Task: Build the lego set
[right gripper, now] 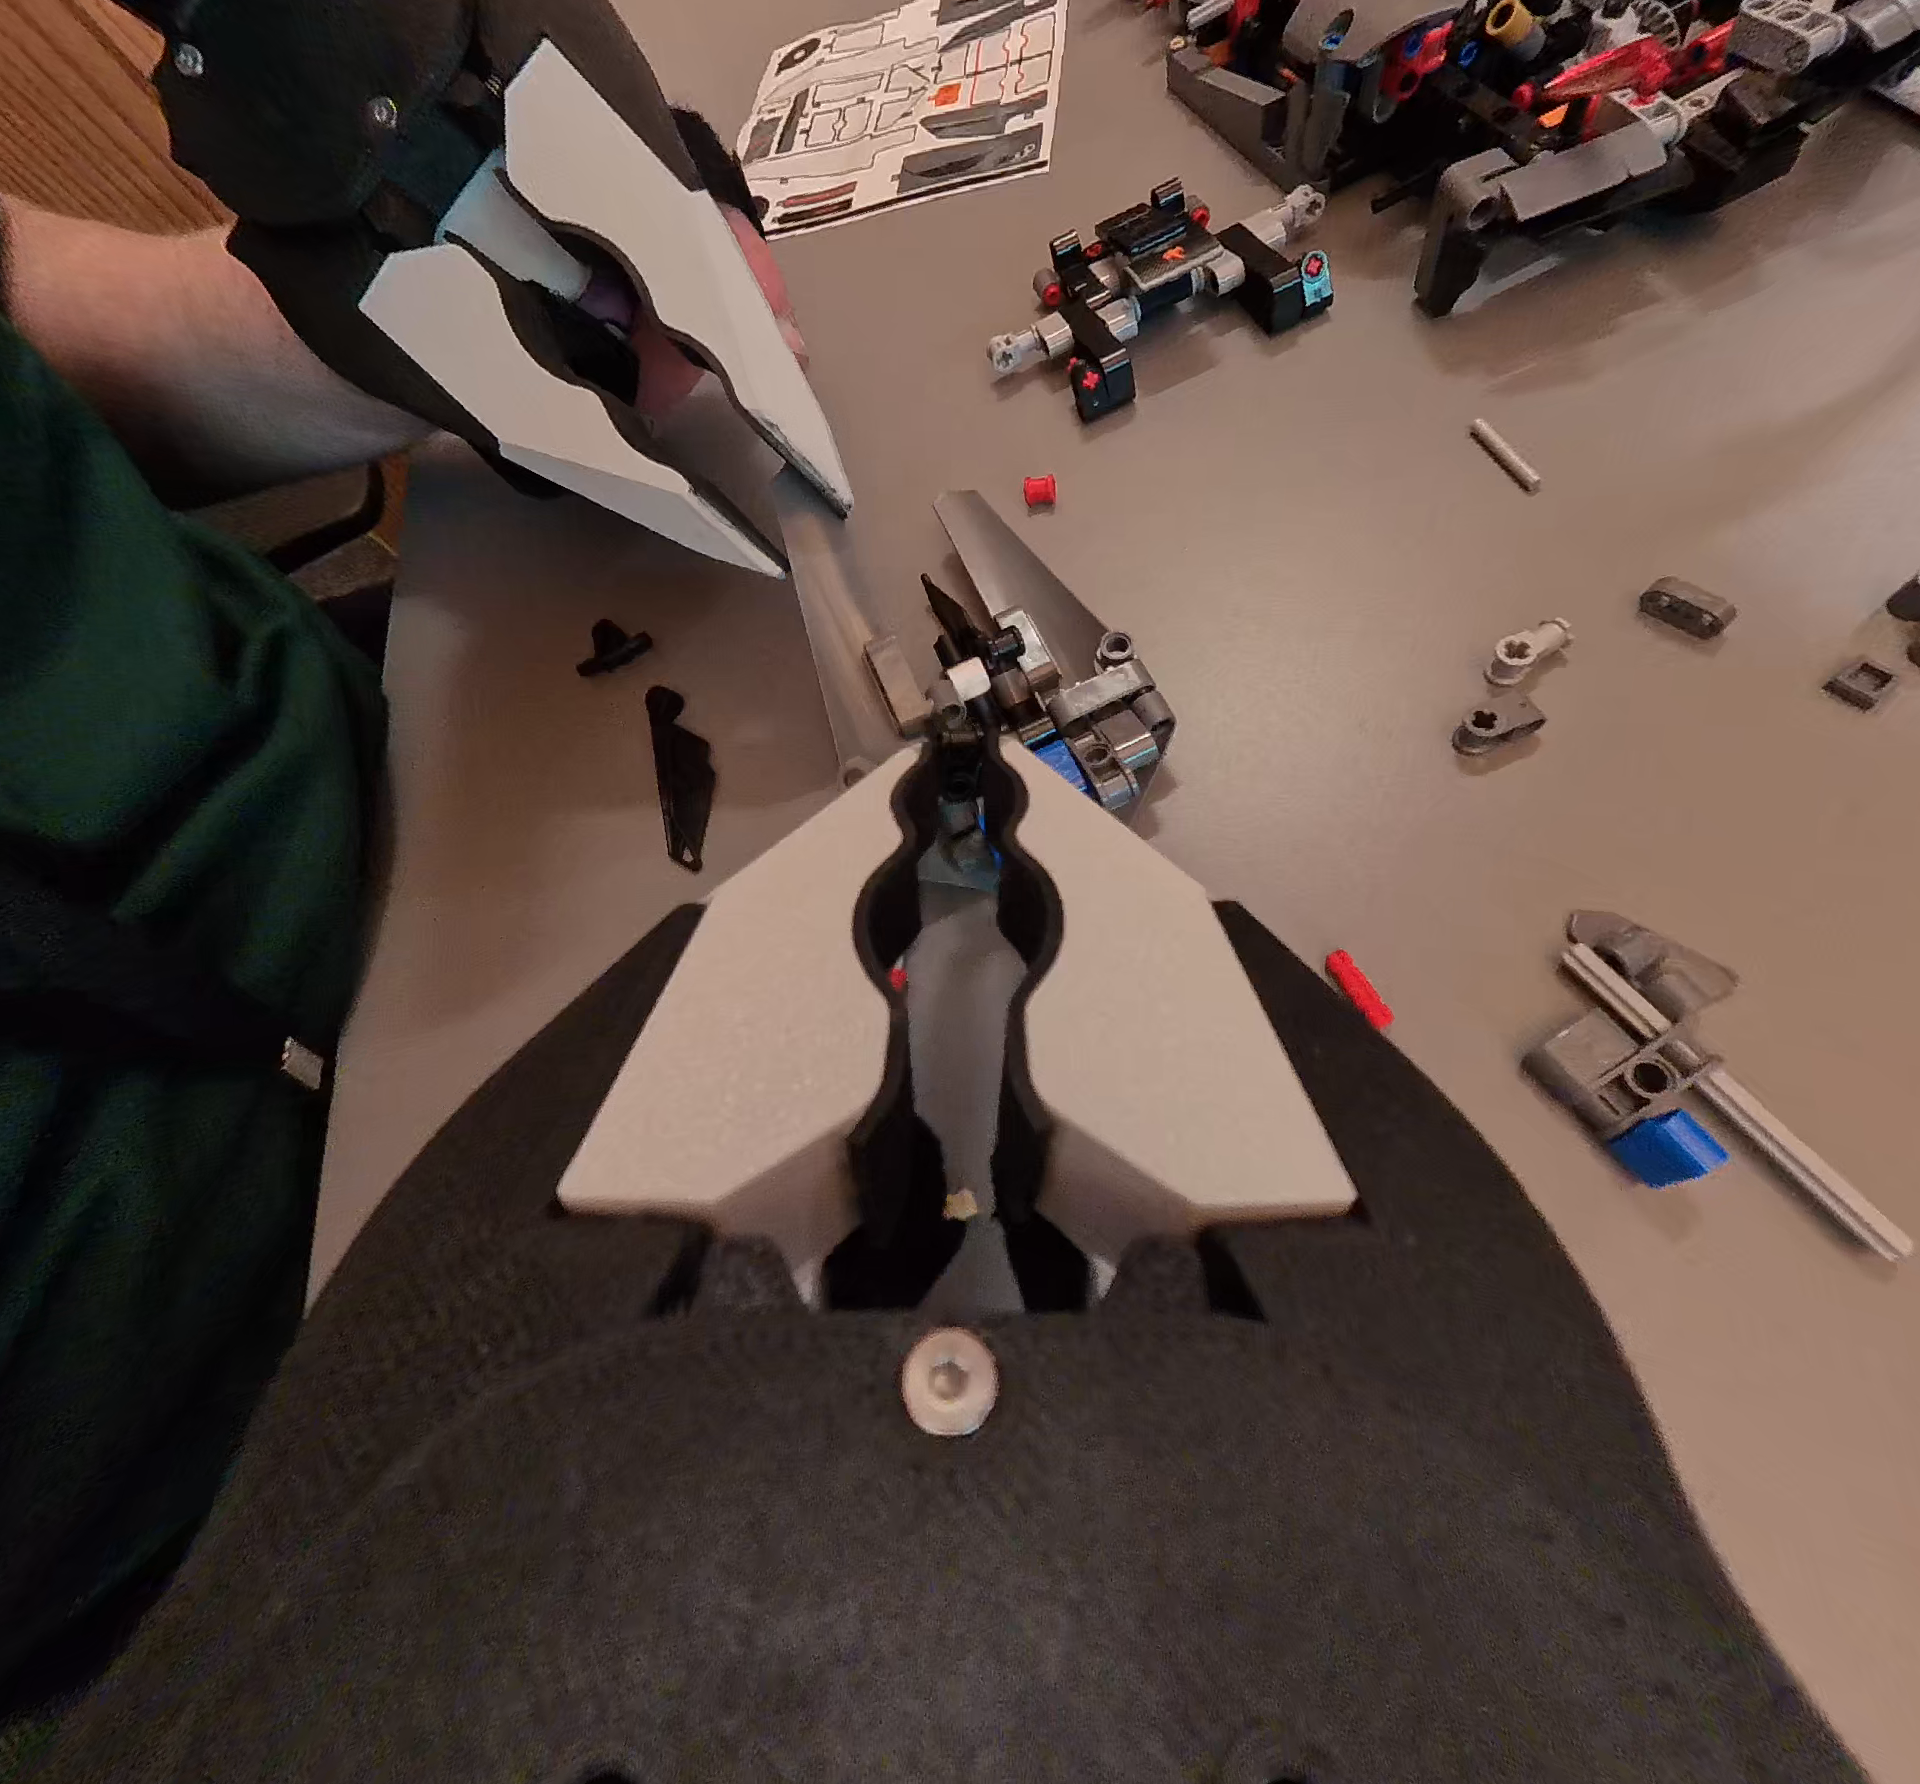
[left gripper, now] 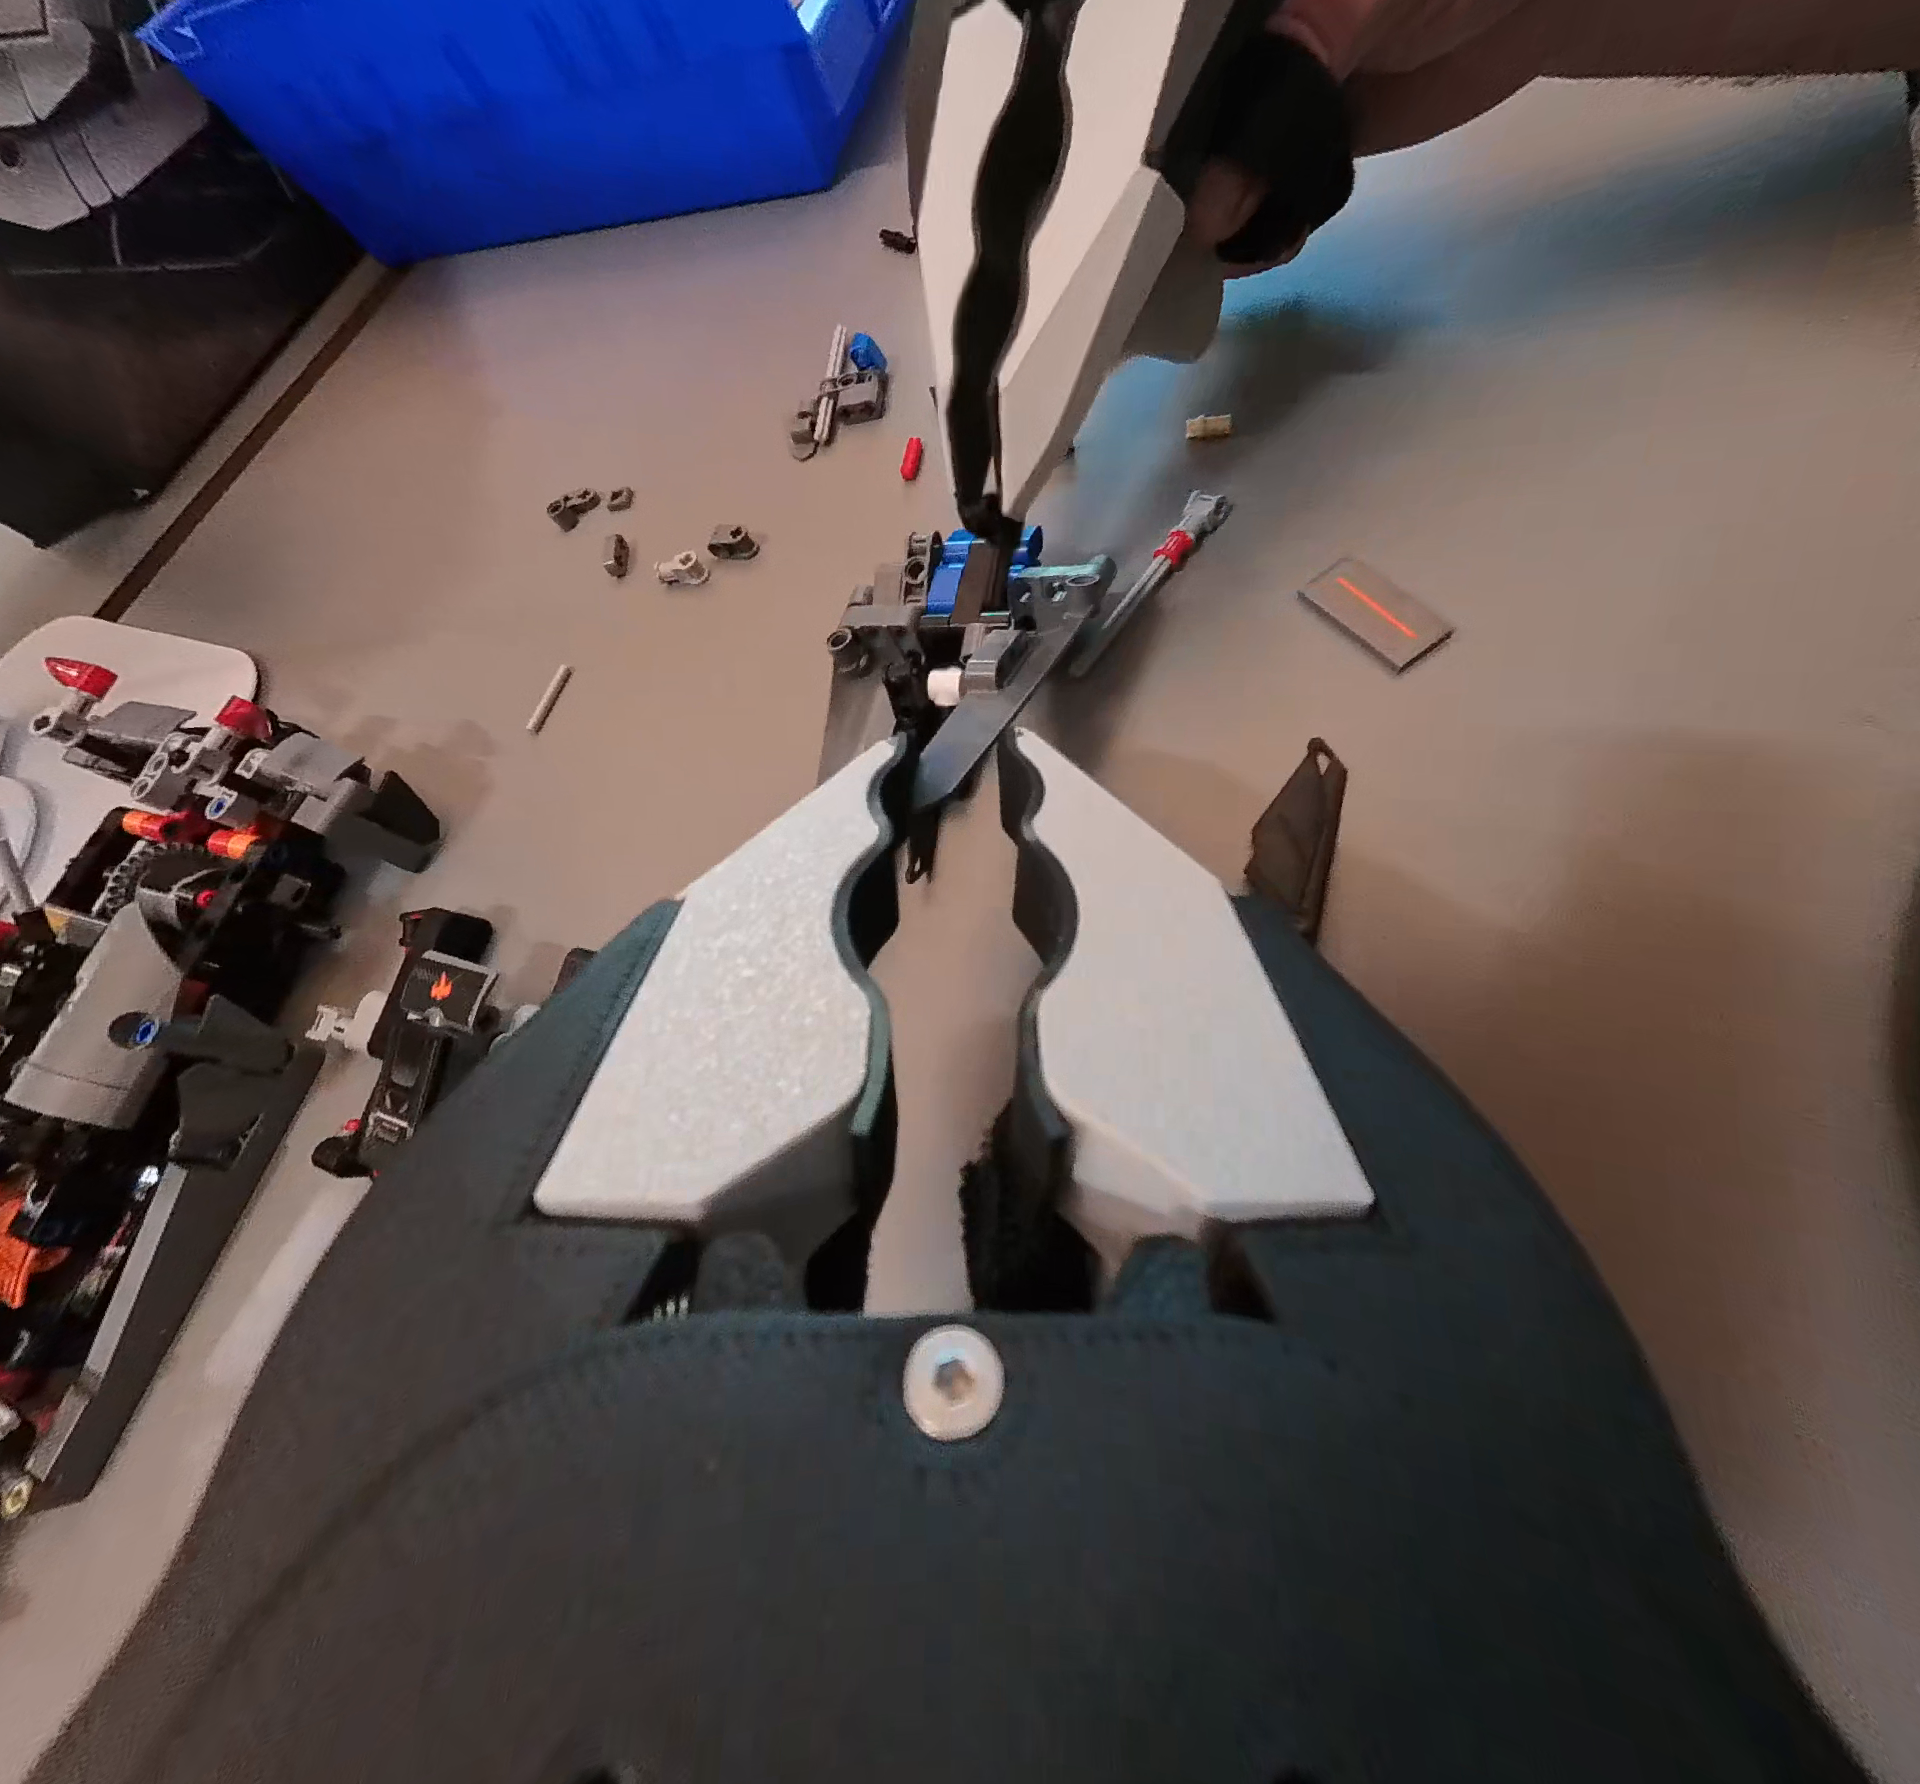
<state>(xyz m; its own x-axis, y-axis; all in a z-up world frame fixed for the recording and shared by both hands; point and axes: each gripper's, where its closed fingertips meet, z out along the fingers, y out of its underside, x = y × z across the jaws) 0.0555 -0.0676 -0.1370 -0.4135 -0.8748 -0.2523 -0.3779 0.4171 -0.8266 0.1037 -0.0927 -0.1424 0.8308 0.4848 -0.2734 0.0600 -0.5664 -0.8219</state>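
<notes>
A small sub-assembly (left gripper: 1060, 591) of grey, blue and black Technic parts with a dark blade lies on the grey table (left gripper: 1558, 1007). It also shows in the right wrist view (right gripper: 1091, 706), with a grey wing panel. My right gripper (right gripper: 956, 747) is shut on its near end; in the left wrist view it (left gripper: 982, 519) comes down from above onto the black part beside the blue bricks. My left gripper (left gripper: 956, 752) is open, its tips on either side of the blade's end without pinching it. In the right wrist view it (right gripper: 816, 539) hovers just left of the sub-assembly.
A blue bin (left gripper: 520, 72) stands at the back. The large model (right gripper: 1507, 20) and a smaller black module (right gripper: 1164, 280) sit to one side, with a sticker sheet (right gripper: 914, 93). Loose parts lie around: an axle piece with a blue part (right gripper: 1662, 1090), a black triangular panel (left gripper: 1299, 830), a grey tile (left gripper: 1371, 628). Spacing between my two grippers at the tips: around 6 cm.
</notes>
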